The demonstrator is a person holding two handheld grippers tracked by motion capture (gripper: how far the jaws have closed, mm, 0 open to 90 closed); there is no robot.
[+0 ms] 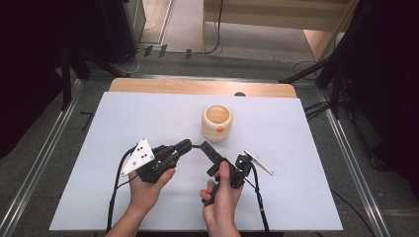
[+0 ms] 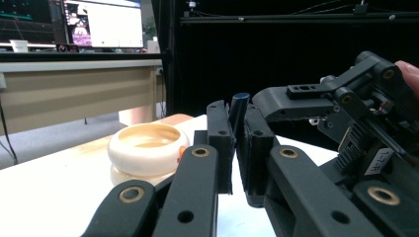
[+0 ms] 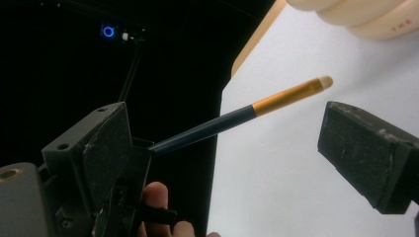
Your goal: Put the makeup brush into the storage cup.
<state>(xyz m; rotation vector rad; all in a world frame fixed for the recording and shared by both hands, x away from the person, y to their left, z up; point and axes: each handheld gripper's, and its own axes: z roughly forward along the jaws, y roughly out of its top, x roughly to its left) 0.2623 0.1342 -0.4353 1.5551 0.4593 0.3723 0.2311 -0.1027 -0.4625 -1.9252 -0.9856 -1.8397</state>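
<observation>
A slim brush (image 3: 217, 124) with a dark blue handle, a gold ferrule and a pale tip hangs level above the white mat. My left gripper (image 1: 186, 144) is shut on the handle's end (image 2: 240, 102), which sticks up between its jaws. My right gripper (image 1: 208, 158) faces it from the right with its jaws wide open. In the right gripper view the brush runs across the gap between the two jaws, with the right gripper (image 3: 227, 116) touching it nowhere that I can see. A cream cup (image 1: 216, 122) stands just beyond both grippers.
The white mat (image 1: 296, 148) covers most of the table, and a wooden edge (image 1: 197, 87) shows at the back. Metal rails run along both sides. Dark stands and cables surround the table, and a desk with monitors (image 2: 99, 22) stands farther off.
</observation>
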